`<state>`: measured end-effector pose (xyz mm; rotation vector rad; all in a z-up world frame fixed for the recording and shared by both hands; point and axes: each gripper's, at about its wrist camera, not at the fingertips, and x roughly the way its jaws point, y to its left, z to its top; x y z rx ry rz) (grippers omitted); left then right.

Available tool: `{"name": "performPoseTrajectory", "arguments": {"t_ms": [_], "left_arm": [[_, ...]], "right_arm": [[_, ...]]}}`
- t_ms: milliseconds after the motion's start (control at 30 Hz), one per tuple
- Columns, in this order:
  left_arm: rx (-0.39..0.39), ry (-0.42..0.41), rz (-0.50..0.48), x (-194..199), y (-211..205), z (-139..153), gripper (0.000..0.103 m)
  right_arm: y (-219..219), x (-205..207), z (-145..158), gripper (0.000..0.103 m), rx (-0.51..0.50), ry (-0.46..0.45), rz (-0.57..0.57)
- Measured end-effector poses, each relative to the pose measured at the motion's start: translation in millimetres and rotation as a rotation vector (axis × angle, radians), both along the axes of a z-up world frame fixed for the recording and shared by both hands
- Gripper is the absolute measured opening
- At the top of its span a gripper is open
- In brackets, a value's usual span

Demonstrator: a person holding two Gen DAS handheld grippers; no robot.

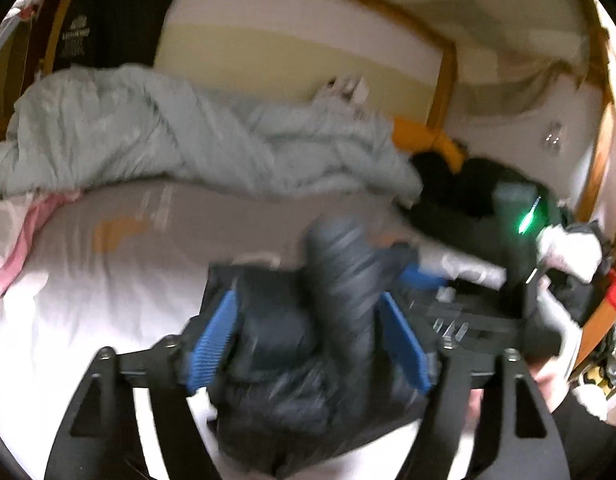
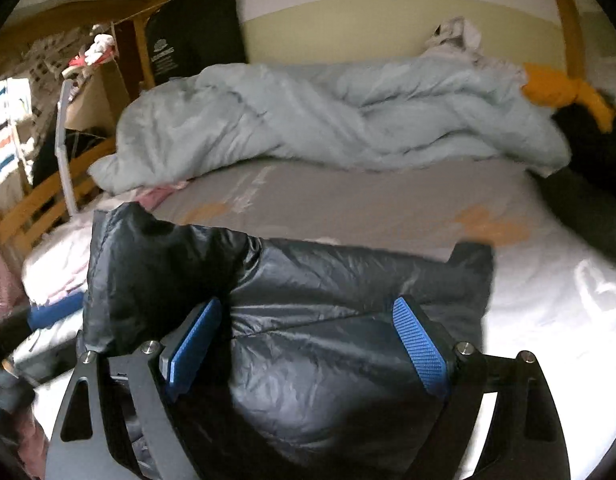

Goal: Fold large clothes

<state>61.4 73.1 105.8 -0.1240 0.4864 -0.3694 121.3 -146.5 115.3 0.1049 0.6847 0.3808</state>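
A dark, shiny puffer jacket lies on the white bed sheet. In the right wrist view my right gripper hovers over the jacket's body with its blue pads spread wide, and the fabric runs under and between them without being pinched. The jacket's upper left part bulges up. The left wrist view is blurred. There my left gripper stands wide around the jacket, and a puffy sleeve rises between the jaws close to the right pad.
A crumpled light blue duvet lies across the far side of the bed. Orange cloth and dark clothes are piled at the far right. A wooden bed frame borders the mattress. A black device with a green light is on the right.
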Motion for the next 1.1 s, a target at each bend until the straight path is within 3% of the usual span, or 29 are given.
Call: {"name": "performPoseTrajectory", "arguments": {"t_ms": [167,267,367,400,467,567,733,900,1033,1100], "left_arm": [[-0.027,0.026,-0.019,15,-4,-4,0.077],[-0.006,0.096,0.080,31,-5,-20,0.077],[-0.115,0.182,0.144,42,13,-37,0.077],[-0.113,0.209,0.167,44,16,-42,0.078],[-0.051,0.238,0.232,46,17,-50,0.078],[0.030,0.251,0.323,43,19,-59,0.078],[0.071,0.284,0.350,46,22,-70,0.084],[0.237,0.255,0.377,48,12,-89,0.086],[0.214,0.283,0.393,49,19,-104,0.086],[0.255,0.260,0.395,49,15,-108,0.086]], "right_arm": [[15,-11,-12,0.090,0.005,-0.010,0.045],[13,-22,-11,0.090,0.011,-0.019,0.036],[3,-39,-8,0.090,-0.035,-0.052,-0.045],[3,-45,-8,0.090,-0.080,-0.077,-0.057],[-1,-53,-5,0.090,-0.116,-0.102,-0.069],[-23,-55,-1,0.090,-0.092,-0.083,-0.121],[-56,-50,-4,0.090,-0.095,-0.067,-0.185],[-59,-48,-19,0.090,-0.114,-0.045,-0.174],[-57,-48,-31,0.090,-0.094,-0.018,-0.111],[-56,-44,-37,0.090,-0.096,0.003,-0.091]]}}
